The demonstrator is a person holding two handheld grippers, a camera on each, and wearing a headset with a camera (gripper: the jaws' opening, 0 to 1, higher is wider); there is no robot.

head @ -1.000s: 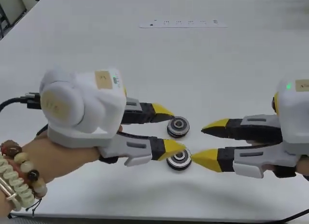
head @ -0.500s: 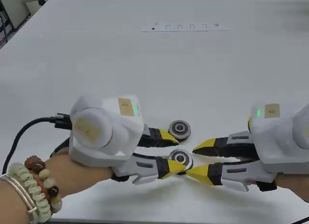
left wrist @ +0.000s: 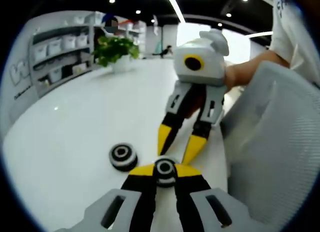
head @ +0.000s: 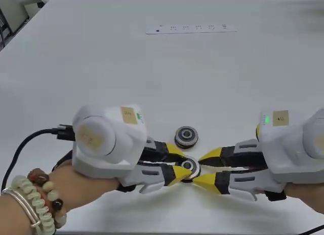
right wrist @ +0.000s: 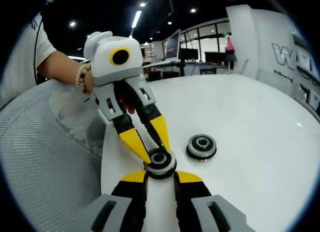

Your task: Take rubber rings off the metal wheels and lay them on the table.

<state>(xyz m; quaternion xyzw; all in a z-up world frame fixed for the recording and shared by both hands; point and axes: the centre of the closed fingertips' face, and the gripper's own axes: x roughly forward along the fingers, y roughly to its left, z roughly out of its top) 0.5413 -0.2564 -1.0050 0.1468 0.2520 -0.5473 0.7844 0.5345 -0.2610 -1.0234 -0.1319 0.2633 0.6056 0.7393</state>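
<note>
**Position.** The near wheel [head: 189, 166] lies flat on the bench [head: 152, 68], close to the front edge and directly between the two grippers. The far wheel [head: 186, 135] lies just behind it, apart from both grippers.

**Jaws.** The left gripper [head: 180, 162] has its jaws narrow, with one tip against each side of the near wheel. We read this as a clamp on the wheel. The right gripper [head: 201, 168] meets the wheel from the opposite side. Its jaws are slightly parted, its tips are at the rim, and it holds nothing. We cannot confirm that those tips touch the rubber.

**Handling.** We judge the wheel to be stiff, dense metal that will slide on the smooth bench unless pinned. The ring [right wrist: 173, 167], the black band around the rim, should be soft, stretchy and grippy, and it looks tightly seated. We recommend pinching it at the outer edge on the side facing the right gripper, then peeling it outward. A clamp pressing across the ring elsewhere may trap it, so we advise light pressure there.
</note>
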